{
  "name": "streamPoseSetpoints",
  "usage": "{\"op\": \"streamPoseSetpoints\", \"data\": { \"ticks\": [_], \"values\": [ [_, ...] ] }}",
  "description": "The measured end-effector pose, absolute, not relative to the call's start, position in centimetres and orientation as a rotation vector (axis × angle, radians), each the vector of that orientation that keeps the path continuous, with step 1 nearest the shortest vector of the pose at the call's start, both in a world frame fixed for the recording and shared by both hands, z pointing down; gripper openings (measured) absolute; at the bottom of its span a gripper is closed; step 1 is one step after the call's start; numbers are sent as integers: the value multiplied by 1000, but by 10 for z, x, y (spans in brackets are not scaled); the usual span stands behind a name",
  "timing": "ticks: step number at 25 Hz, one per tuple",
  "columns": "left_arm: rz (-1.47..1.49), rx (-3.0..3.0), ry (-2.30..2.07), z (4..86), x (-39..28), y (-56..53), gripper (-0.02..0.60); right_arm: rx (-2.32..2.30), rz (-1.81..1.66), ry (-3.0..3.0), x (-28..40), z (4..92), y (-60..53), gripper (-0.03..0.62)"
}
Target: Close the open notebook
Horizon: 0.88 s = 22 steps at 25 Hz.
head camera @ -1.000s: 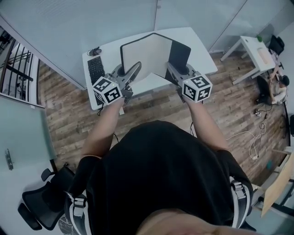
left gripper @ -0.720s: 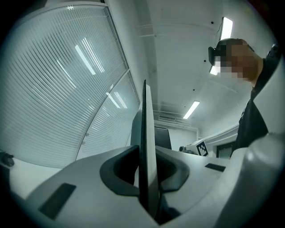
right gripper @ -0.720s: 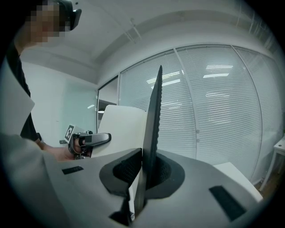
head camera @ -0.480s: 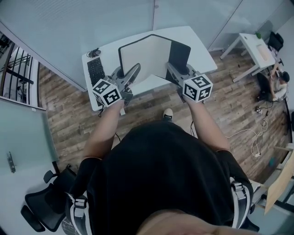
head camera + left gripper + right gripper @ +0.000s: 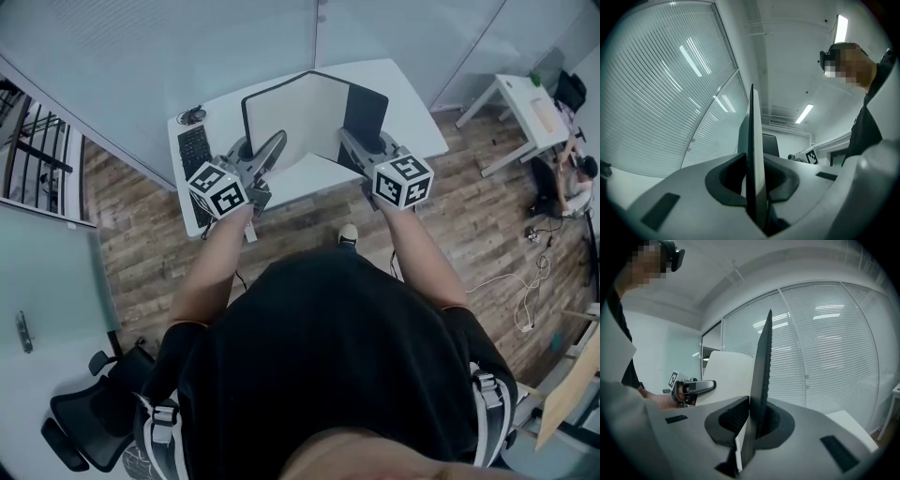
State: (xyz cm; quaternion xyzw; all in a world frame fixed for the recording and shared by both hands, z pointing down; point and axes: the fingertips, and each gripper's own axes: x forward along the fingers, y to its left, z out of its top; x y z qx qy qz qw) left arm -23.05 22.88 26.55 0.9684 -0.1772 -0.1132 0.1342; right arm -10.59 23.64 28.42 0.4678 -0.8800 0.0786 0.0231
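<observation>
Your shoe [image 5: 348, 234] has come into the head view at the near edge of the white table [image 5: 417, 127]; one second ago it was not visible there. The notebook [image 5: 298, 114] keeps the same half-open V shape as before, and both grippers hold it as before.

You hold the notebook upright above the table, with the spine on the far side and the two halves opening toward you. The left half shows a white page with a thin black border. The right half shows its black cover.

Your left gripper [image 5: 275, 145] is closed on the near edge of the left half. In the left gripper view this half stands edge-on as a thin dark strip [image 5: 753, 140], and it is pinched between the two jaws. Your right gripper [image 5: 350, 142] is closed on the near edge of the black right half. In the right gripper view the dark cover [image 5: 763, 371] rises straight between the jaws, and the left gripper [image 5: 693, 387] is visible on the left beside the white page.

On the left part of the table lies a black keyboard [image 5: 194, 150]. The notebook does not touch it.
</observation>
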Motion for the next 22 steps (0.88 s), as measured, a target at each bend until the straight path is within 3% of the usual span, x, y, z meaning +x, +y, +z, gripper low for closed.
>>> {"op": "streamPoseSetpoints", "data": {
  "ticks": [22],
  "values": [
    [-324,2760,-621,279,-133,136,66,1314,295,-2795,-8,302,134,55]
  ]
}}
